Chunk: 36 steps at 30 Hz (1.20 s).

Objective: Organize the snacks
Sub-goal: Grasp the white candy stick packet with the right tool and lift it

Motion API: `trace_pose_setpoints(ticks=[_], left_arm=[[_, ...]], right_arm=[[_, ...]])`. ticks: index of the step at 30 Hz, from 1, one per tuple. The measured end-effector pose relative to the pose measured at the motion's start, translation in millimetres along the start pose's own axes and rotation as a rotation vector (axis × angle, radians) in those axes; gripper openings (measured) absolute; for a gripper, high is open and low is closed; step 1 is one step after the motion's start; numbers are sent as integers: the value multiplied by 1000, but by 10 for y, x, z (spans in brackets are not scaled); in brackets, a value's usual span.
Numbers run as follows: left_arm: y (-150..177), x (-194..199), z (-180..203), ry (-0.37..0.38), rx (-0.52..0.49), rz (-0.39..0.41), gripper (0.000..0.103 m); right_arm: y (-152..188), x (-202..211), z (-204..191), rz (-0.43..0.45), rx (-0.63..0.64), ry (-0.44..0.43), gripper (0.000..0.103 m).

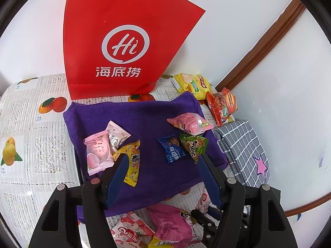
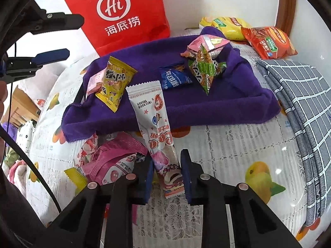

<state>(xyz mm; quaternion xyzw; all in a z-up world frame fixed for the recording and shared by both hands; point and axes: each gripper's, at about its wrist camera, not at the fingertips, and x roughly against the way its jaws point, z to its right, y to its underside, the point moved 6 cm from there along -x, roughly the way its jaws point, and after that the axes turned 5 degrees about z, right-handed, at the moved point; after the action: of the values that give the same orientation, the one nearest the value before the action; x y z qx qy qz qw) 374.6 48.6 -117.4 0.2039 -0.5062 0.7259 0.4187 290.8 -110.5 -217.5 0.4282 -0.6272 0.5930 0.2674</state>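
Right gripper [image 2: 166, 178]: held a long white wrapper [image 2: 154, 124] between its pads; the jaws stood a little wider than the packet, so I could not tell whether they pinched it or merely flanked it.
Wrapper's axis: ran from the jaws toward 11 o'clock, its far end over the front edge of the purple towel [image 2: 206, 105].
Left gripper [image 1: 162, 161]: spread wide, holding nothing, above the towel's near half.
Nearest snacks to left gripper: yellow packet [image 1: 132, 161] touching the left pad at 9 o'clock; green packet [image 1: 193, 146] at 1 o'clock by the right pad.
Loose pile: pink bag [image 2: 115, 161] at 9 o'clock beside the right gripper, off the towel.
Likely turn: the wrapper needed carrying forward toward 12 o'clock onto the towel; the right hand was the nearer.
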Motion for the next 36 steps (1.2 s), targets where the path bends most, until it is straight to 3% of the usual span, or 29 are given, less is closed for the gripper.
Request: trace_pose_setpoints(ticks=[5, 9, 13, 16, 18, 19, 21, 30, 36], left_arm=[[15, -1, 14, 0, 2, 0, 67], [18, -3, 13, 3, 4, -2, 67], [14, -23, -2, 1, 10, -5, 67], [23, -44, 16, -4, 9, -8, 67], [11, -49, 7, -6, 7, -8, 67], [6, -40, 6, -8, 6, -4, 67], [-26, -23, -38, -13, 8, 8, 67], [-73, 8, -155, -74, 21, 32, 67], [-60, 56, -144, -108, 7, 40, 67]], right_arm=[[-24, -73, -30, -1, 8, 16, 29], [-48, -164, -53, 0, 0, 32, 50], [-50, -246, -45, -11, -42, -5, 61], [-34, -302, -54, -19, -61, -32, 64], [-31, -297, -67, -7, -55, -31, 59], [-28, -290, -80, -10, -47, -40, 40], [4, -283, -110, -38, -28, -70, 21], [108, 61, 89, 15, 8, -61, 21], [246, 188, 339, -8, 0, -30, 22]])
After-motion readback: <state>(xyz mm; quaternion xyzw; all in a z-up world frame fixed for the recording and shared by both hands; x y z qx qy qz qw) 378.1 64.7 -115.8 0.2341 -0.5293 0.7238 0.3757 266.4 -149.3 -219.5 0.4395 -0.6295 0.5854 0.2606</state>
